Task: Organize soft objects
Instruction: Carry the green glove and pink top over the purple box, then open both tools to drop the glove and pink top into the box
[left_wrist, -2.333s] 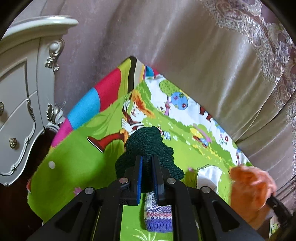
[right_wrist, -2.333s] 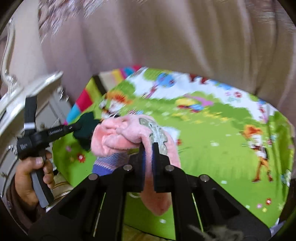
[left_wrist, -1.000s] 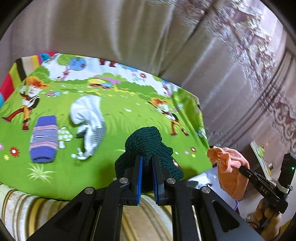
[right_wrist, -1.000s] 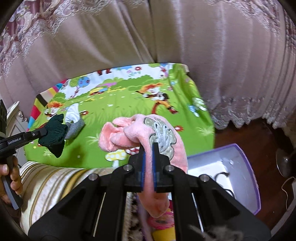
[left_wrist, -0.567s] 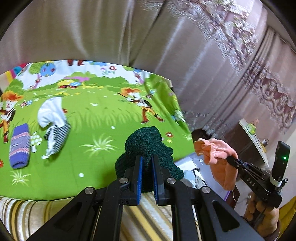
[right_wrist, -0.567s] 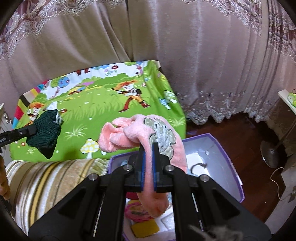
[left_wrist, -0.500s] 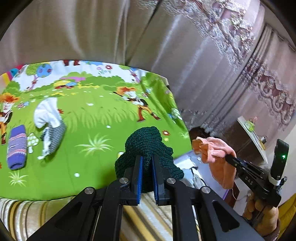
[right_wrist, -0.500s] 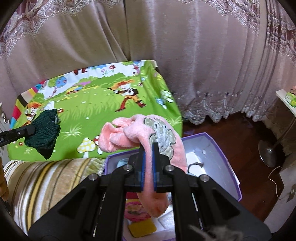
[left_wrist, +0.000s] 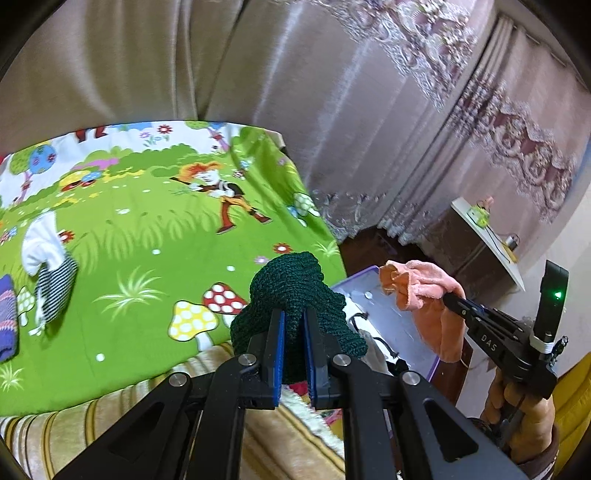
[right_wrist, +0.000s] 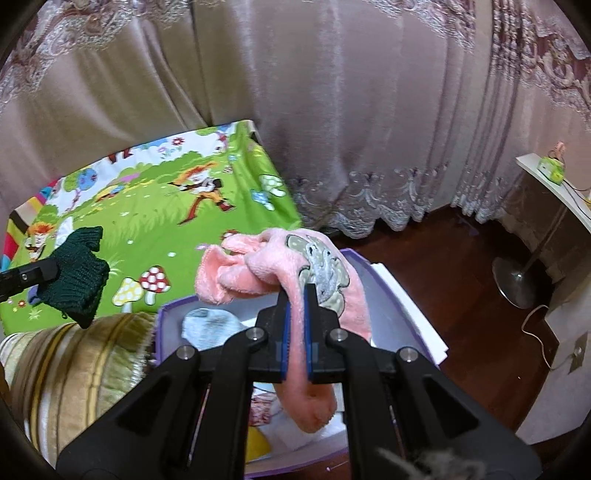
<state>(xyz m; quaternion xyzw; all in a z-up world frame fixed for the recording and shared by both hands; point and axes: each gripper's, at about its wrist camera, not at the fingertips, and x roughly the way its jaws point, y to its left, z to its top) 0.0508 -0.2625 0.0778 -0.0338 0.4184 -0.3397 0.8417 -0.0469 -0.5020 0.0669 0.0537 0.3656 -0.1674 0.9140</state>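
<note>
Above the near edge of the bed, the left tongs (left_wrist: 293, 332) are clamping a dark green knitted piece (left_wrist: 291, 291), their blue-lined fingers (left_wrist: 277, 354) pressing into its bunched middle so that the knit is bulging out above and to both sides. That piece is hanging in the air over the bed's striped beige side (left_wrist: 110, 417), just beside the purple storage box (left_wrist: 424, 354); from the right wrist view it is showing at the far left (right_wrist: 75, 282), held out over the cartoon bedspread (right_wrist: 155, 221).

Over the box itself, the right tongs (right_wrist: 295, 321) are gripping a pink fleecy cloth (right_wrist: 258, 269) with a grey animal patch (right_wrist: 323, 269). One end of the cloth is drooping down between and below the fingers, while the other end is folding up and to the left. The purple box rim (right_wrist: 373, 280) is lying directly beneath it, and a pale grey soft item (right_wrist: 210, 326) is resting inside the box near its left wall, with something yellow (right_wrist: 256, 448) and a pink patterned thing lower down, partly hidden by the tongs.

On the green bedspread (left_wrist: 140, 236), well apart from both tongs, a white and striped garment (left_wrist: 48, 266) is lying crumpled, and a purple striped knit (left_wrist: 7, 325) is lying beside it at the left edge of the view. Mauve curtains (right_wrist: 369, 110) are hanging behind the bed, and a dark wooden floor (right_wrist: 461, 295) is showing to the right of the box.
</note>
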